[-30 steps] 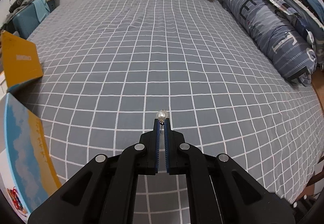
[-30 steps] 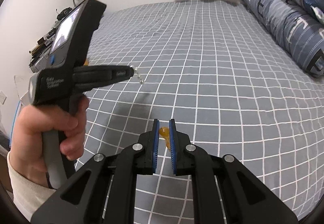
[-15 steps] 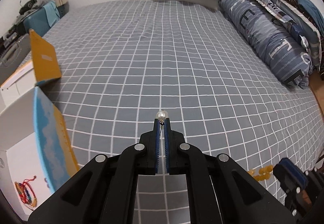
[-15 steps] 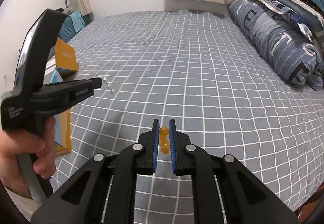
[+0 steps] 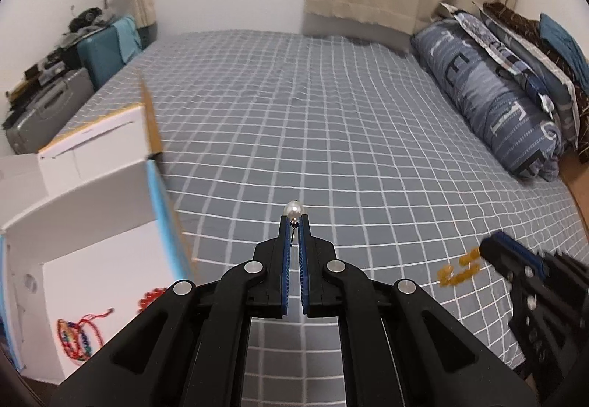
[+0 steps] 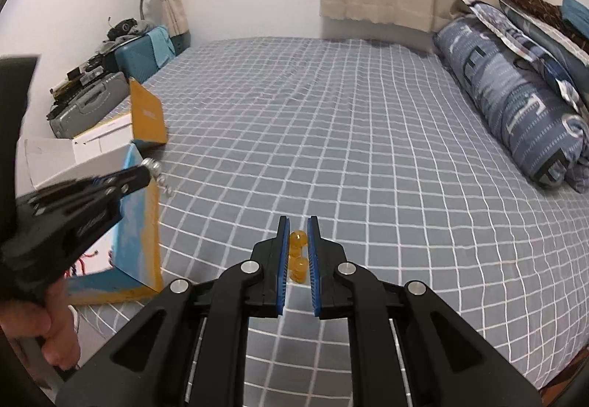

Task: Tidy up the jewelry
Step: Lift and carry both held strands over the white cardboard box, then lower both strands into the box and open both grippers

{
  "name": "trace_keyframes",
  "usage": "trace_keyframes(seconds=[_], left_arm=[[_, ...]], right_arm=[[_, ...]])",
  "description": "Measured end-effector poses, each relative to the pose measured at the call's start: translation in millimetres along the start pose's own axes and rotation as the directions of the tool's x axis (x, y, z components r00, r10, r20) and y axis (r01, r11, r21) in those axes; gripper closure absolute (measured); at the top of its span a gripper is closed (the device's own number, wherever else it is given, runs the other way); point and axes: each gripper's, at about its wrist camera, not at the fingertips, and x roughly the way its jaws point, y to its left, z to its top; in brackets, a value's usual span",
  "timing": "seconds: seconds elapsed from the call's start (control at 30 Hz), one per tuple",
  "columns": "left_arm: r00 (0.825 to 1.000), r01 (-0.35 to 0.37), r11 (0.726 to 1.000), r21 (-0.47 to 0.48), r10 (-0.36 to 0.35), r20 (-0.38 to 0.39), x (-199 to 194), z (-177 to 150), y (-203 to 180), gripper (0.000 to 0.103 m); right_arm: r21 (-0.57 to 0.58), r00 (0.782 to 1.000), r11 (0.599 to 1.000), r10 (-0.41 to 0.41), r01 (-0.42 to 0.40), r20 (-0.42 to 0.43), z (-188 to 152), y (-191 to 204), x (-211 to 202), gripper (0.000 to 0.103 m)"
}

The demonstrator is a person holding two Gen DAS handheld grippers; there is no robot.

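both hands carry jewelry above the grey checked bed. the left tongs are clamped on a pearl earring, the pearl sitting just past the tips. the right tongs are clamped on an amber bead bracelet, its loop hanging below. the open white box stands at the bed's left edge, with a colourful braided bracelet already inside. to do this well, carry each piece fully over the box's rim and lower it before letting go; the earring looks lightly pinched, so a jerk could drop it onto the sheet.
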Motion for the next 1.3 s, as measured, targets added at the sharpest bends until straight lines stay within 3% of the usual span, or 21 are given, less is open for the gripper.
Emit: trace_keyframes(seconds=[0.37, 0.63, 1.0, 1.13, 1.3], left_arm=[[0.992, -0.104, 0.99, -0.1, 0.11, 0.055, -53.7, -17.9, 84.5, 0.099], [0.973, -0.217, 0.954, -0.205, 0.229, 0.036, -74.0, -49.3, 167.0, 0.099], [0.952, -0.304, 0.905, -0.296, 0.303, -0.051, -58.5, -91.9, 245.5, 0.099], [0.957, -0.288, 0.902, -0.32, 0.269, -0.106, -36.4, -102.5, 263.6, 0.099], [0.951, -0.305, 0.896, -0.323, 0.27, -0.148, -21.0, -112.0, 275.4, 0.098]], right_arm=[[-0.072, 0.992, 0.992, 0.11, -0.106, 0.053, 31.8, 83.4, -10.0, 0.094], [-0.157, 0.972, 0.963, 0.23, -0.219, 0.055, 37.8, 171.2, -8.4, 0.094], [-0.272, 0.94, 0.9, 0.335, -0.341, -0.07, 12.2, 275.5, 47.2, 0.094], [-0.284, 0.937, 0.894, 0.322, -0.347, -0.133, -0.9, 292.1, 76.6, 0.094], [-0.271, 0.937, 0.902, 0.295, -0.337, -0.185, -10.0, 297.5, 106.6, 0.094]])
